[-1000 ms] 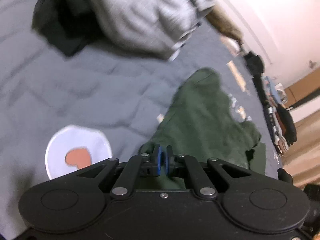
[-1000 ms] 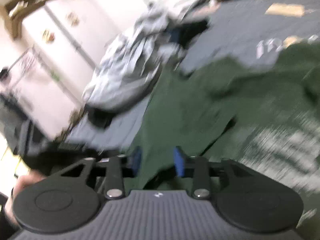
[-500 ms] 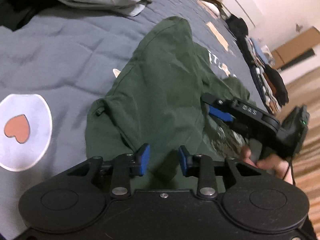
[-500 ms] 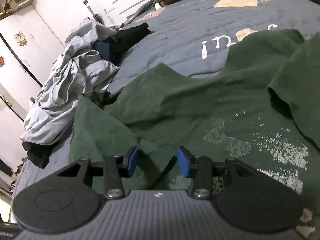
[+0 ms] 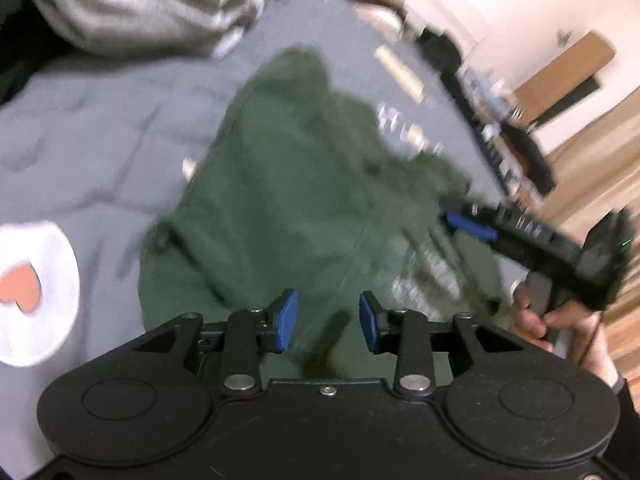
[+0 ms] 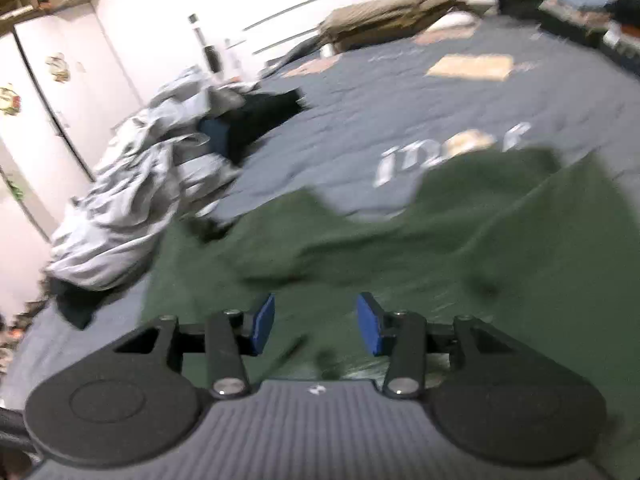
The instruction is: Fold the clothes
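Grey bedspread, frames motion-blurred. Green shirt lies crumpled directly ahead of both grippers. Left gripper: jaws wide apart, empty, above shirt's near edge. Right gripper: likewise wide, empty. Grey clothes pile ahead-left of right gripper.

Matt green cloth shirt w/ rough print, quilted grey bedspread.

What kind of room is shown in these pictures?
Most likely a bedroom. A wide bed with a grey quilt carries a green T-shirt and a heap of grey clothes, and a white wardrobe stands by the wall.
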The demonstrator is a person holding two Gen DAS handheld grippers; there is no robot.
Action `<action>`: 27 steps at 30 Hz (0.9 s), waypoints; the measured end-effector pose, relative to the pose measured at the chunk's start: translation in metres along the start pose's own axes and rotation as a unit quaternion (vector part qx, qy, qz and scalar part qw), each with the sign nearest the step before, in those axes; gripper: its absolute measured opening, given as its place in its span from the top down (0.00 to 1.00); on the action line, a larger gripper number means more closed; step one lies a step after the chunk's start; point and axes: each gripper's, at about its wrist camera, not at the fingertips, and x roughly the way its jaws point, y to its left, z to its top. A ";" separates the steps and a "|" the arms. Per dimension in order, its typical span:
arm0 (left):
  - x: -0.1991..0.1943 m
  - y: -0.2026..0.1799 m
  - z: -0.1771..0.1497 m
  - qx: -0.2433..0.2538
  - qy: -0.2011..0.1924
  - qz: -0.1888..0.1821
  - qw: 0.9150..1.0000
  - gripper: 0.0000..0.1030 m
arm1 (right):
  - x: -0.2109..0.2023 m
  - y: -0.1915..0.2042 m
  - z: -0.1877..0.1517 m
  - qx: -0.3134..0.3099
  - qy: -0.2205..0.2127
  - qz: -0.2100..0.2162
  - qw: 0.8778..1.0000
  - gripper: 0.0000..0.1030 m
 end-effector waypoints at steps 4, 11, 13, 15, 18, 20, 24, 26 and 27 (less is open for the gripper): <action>-0.011 -0.012 0.012 0.030 -0.037 0.002 0.999 0.59 | -0.011 -0.035 0.035 -0.020 -0.015 -0.052 0.998 0.54; -0.008 -0.040 0.051 0.115 -0.065 0.009 0.991 0.56 | 0.003 -0.069 0.100 -0.114 0.004 -0.101 0.988 0.50; 0.005 -0.051 0.069 0.154 -0.058 0.013 0.986 0.48 | 0.010 -0.073 0.113 -0.131 0.014 -0.091 0.987 0.44; 0.023 -0.061 0.090 0.186 -0.045 0.017 0.981 0.48 | 0.020 -0.075 0.121 -0.145 0.024 -0.082 0.986 0.40; 0.054 -0.072 0.120 0.232 -0.028 0.033 0.972 0.43 | 0.039 -0.075 0.130 -0.179 0.041 -0.076 0.980 0.34; 0.079 -0.076 0.138 0.257 -0.015 0.050 0.965 0.38 | 0.055 -0.075 0.133 -0.204 0.048 -0.074 0.975 0.32; 0.127 -0.081 0.159 0.309 0.020 0.069 0.949 0.38 | 0.086 -0.086 0.138 -0.225 0.071 -0.062 0.970 0.30; 0.145 -0.081 0.165 0.326 0.027 0.064 0.943 0.38 | 0.099 -0.092 0.137 -0.228 0.088 -0.048 0.969 0.30; 0.156 -0.082 0.169 0.333 0.031 0.066 0.940 0.36 | 0.105 -0.095 0.137 -0.228 0.098 -0.040 0.968 0.30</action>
